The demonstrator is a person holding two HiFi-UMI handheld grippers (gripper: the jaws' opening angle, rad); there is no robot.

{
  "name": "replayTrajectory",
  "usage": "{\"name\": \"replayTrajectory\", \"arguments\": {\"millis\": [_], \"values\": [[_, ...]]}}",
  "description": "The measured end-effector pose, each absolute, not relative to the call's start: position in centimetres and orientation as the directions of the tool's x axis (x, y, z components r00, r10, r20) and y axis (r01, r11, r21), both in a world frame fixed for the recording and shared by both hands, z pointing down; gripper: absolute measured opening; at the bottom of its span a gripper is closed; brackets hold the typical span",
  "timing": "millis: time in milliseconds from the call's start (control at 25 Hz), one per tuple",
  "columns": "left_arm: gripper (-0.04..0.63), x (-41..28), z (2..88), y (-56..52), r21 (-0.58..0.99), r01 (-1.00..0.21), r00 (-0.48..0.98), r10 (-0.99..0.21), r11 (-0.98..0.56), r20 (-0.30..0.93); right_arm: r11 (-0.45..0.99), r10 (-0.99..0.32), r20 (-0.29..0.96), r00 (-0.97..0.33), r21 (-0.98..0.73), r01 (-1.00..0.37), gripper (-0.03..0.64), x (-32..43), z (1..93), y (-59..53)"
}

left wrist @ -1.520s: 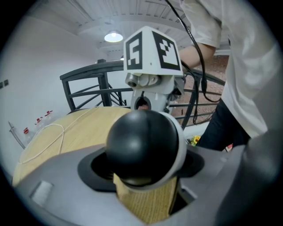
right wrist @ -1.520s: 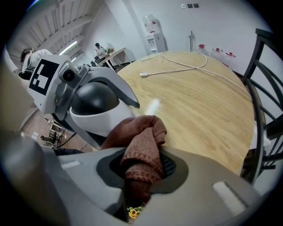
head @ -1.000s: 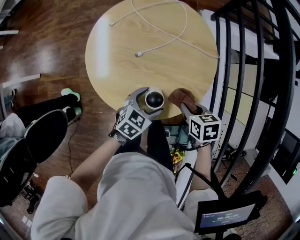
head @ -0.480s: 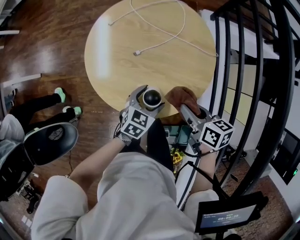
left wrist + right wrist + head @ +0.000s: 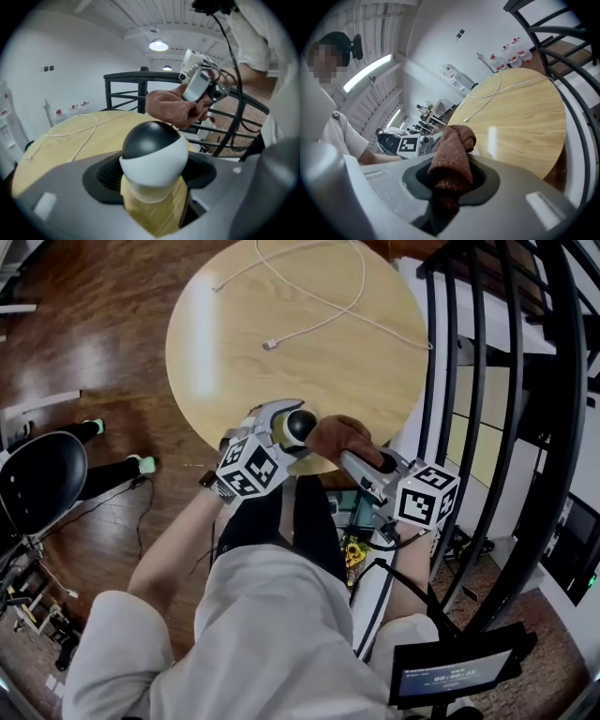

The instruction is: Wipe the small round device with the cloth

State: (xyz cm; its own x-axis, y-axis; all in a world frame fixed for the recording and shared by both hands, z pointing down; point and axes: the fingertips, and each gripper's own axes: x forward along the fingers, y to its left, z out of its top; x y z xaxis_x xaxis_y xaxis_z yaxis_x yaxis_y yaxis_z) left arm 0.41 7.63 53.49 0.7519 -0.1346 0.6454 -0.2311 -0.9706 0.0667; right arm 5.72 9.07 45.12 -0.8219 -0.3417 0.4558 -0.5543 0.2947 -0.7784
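left tool (image 5: 283, 424) clamps the device (image 5: 300, 426) over the near edge of the worktop (image 5: 281, 296). its jaws stand wide and have just been closing, with the ball between the pads. device: smooth glossy sphere, black cap, white lower half, cap tipped toward the cloth (image 5: 339, 435). right tool (image 5: 349, 454) is pinched tight on the cloth, a brown nubby wad bunched past its tips. cloth lies just right of the device; contact unclear. judgement: a short leftward sweep of the right tool starts the wipe.

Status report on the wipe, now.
Left hand-held gripper gripping small round device, jaws just been closing. Right hand-held gripper shut on cloth, close beside device. Nothing between them.
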Motion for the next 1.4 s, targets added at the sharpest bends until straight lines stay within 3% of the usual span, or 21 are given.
{"name": "replayTrajectory", "arguments": {"millis": [240, 760, 1400], "values": [[0.369, 0.3, 53.6, 8.2, 0.015, 0.013, 0.752, 0.020, -1.000, 0.658, 0.304, -0.264, 0.421, -0.868, -0.818, -0.489, 0.086, 3.3, 45.9, 8.8], [0.371, 0.6, 53.6, 8.5, 0.010, 0.022, 0.736, 0.022, -1.000, 0.677, 0.356, -0.146, 0.657, -0.740, -0.663, -0.658, 0.086, 2.9, 50.1, 8.5], [0.370, 0.5, 53.7, 9.1, 0.014, 0.057, 0.727, 0.051, -0.998, 0.684, 0.426, -0.031, 0.796, -0.605, -0.537, -0.728, 0.086, 3.0, 55.3, 8.7]]}}
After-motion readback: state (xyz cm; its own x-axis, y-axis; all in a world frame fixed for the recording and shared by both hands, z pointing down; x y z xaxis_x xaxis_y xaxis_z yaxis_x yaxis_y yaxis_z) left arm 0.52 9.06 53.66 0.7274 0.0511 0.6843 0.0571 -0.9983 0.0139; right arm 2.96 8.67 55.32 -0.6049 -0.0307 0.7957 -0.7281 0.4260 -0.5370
